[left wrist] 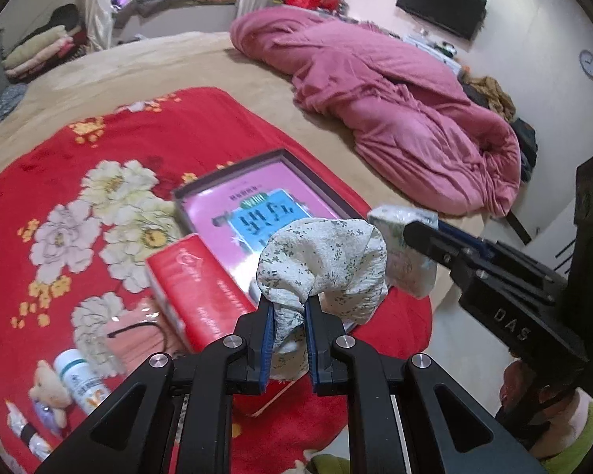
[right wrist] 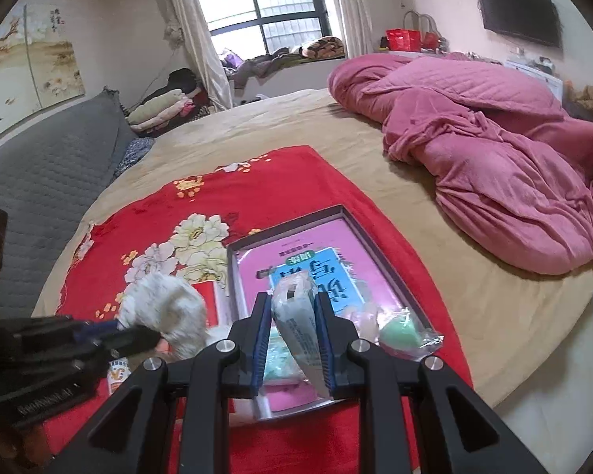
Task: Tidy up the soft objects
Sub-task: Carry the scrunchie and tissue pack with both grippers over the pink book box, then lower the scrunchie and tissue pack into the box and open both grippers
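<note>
Cream cotton with a tiny green sprig print, a floral fabric scrunchie [left wrist: 322, 264], puffs out above the left tongs [left wrist: 288, 308], whose blue-padded jaws are clenched on its bunched lower part, holding it above the red floral fleece blanket [left wrist: 59, 181] on the bed. Behind it lies a shallow dark-rimmed tray [left wrist: 233, 173] with a pink booklet inside, and a red rectangular box [left wrist: 193, 288] rests just beside the tray's near corner. To the right, the right tongs [left wrist: 411, 233] reach in, gripping a small white tissue packet [left wrist: 403, 268]. A white bottle [left wrist: 81, 379] and a small plush toy [left wrist: 49, 389] lie near the blanket's lower left edge. A crumpled pink quilt [left wrist: 395, 118] is heaped well apart on the bed. From the right wrist, the right tongs [right wrist: 292, 328] are clamped on the tissue packet [right wrist: 296, 316], upright between the pads, over the tray [right wrist: 379, 245]. A green round item in clear wrap [right wrist: 403, 333] sits in the tray's near right corner. At the left, the blurred scrunchie [right wrist: 166, 308] hangs from the left tongs [right wrist: 138, 335].
</note>
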